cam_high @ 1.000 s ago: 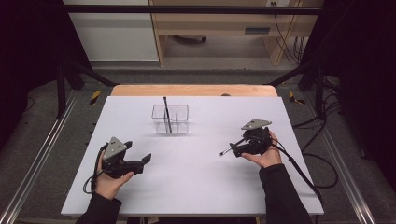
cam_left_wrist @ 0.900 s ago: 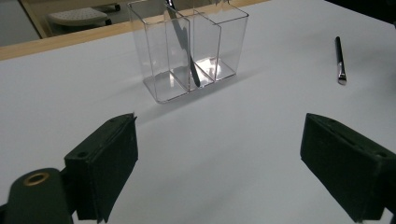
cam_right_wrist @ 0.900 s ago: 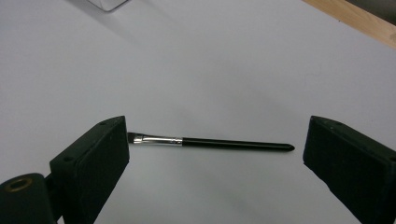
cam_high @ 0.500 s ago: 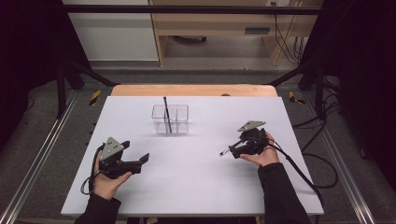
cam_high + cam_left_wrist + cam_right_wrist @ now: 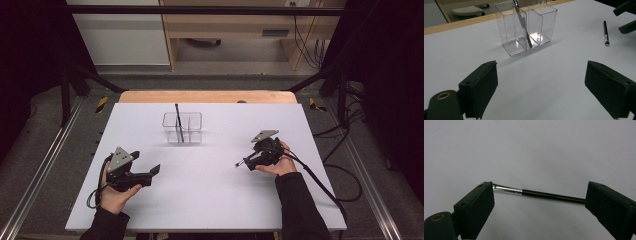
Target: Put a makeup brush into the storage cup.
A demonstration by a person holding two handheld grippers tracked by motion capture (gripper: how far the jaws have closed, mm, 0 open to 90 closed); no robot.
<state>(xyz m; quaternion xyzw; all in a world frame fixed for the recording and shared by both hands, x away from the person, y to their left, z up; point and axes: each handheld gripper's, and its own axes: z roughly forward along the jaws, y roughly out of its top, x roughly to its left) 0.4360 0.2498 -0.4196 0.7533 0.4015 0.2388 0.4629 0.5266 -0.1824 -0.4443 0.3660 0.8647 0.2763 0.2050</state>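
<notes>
A thin black makeup brush (image 5: 549, 194) with a silver ferrule lies flat on the white table, spanning the gap between the wide-apart jaws of my right gripper (image 5: 539, 202). In the high view that right gripper (image 5: 248, 161) sits low at the table's right, open, with the brush (image 5: 239, 164) poking out to its left. My left gripper (image 5: 150, 174) rests at the front left, open and empty. Ahead of the left gripper (image 5: 541, 90) stands a clear divided organizer (image 5: 544, 22) with another black brush (image 5: 522, 22) leaning inside. The loose brush (image 5: 605, 32) lies to its right.
The organizer (image 5: 192, 125) stands at the table's middle back, its brush (image 5: 178, 122) sticking up from it. The white table top (image 5: 210, 200) ends in a wooden strip at the far edge. Cables trail off the right side.
My right gripper has shifted slightly left and toward the person, settling lower around the brush. The left gripper has barely moved.
</notes>
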